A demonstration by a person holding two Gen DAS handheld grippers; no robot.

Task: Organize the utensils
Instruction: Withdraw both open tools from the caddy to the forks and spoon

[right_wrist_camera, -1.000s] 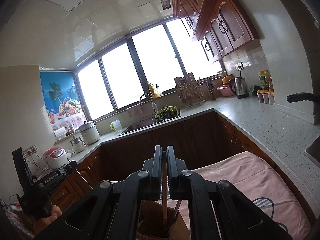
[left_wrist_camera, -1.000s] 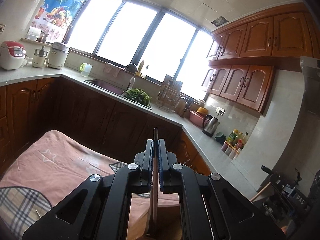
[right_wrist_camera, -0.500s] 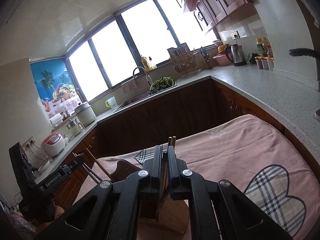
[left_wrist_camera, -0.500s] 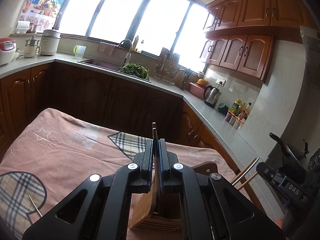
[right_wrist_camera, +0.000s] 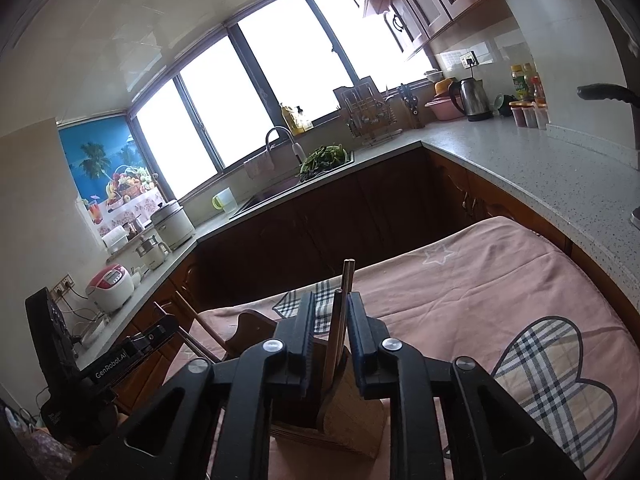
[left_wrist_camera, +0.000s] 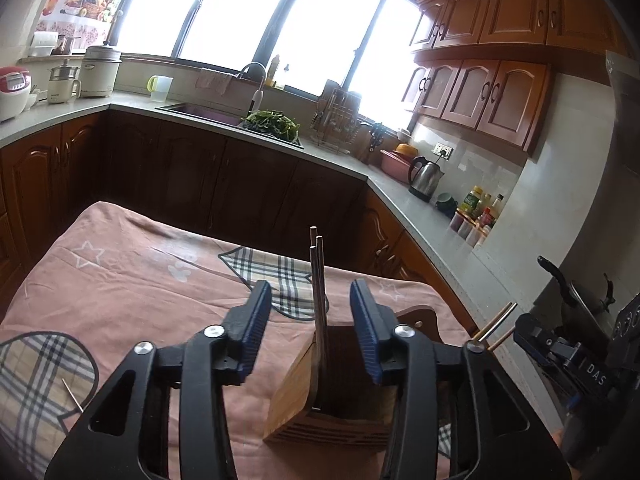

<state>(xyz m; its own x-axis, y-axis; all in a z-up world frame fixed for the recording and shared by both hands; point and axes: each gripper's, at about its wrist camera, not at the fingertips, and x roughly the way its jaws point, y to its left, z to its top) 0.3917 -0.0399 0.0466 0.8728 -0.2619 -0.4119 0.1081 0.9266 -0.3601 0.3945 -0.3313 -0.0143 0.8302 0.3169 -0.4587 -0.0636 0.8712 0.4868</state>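
Observation:
A wooden utensil holder (left_wrist_camera: 296, 392) stands on the pink cloth. In the left wrist view, metal chopsticks (left_wrist_camera: 318, 272) stand upright in it between the jaws of my left gripper (left_wrist_camera: 310, 292). Those jaws are opening, and the blue pads sit clear of the sticks on both sides. In the right wrist view, the right gripper (right_wrist_camera: 331, 304) hangs over the same holder (right_wrist_camera: 352, 420). Its jaws are also opening, with a pair of chopsticks (right_wrist_camera: 349, 276) loose between them and resting in the holder. The right gripper's body (left_wrist_camera: 568, 360) shows at the right edge of the left view.
The table wears a pink cloth (left_wrist_camera: 140, 280) with plaid hearts, and a thin stick (left_wrist_camera: 72, 394) lies on it at the near left. A grey counter (right_wrist_camera: 520, 168) runs along the right with a kettle (left_wrist_camera: 426, 174) and bottles. Dark cabinets and a sink (left_wrist_camera: 208, 110) stand beyond.
Both grippers came down, carrying their chopsticks into the holder. Both then went from shut on the sticks to parted jaws, and the chopsticks now stand free in the holder.

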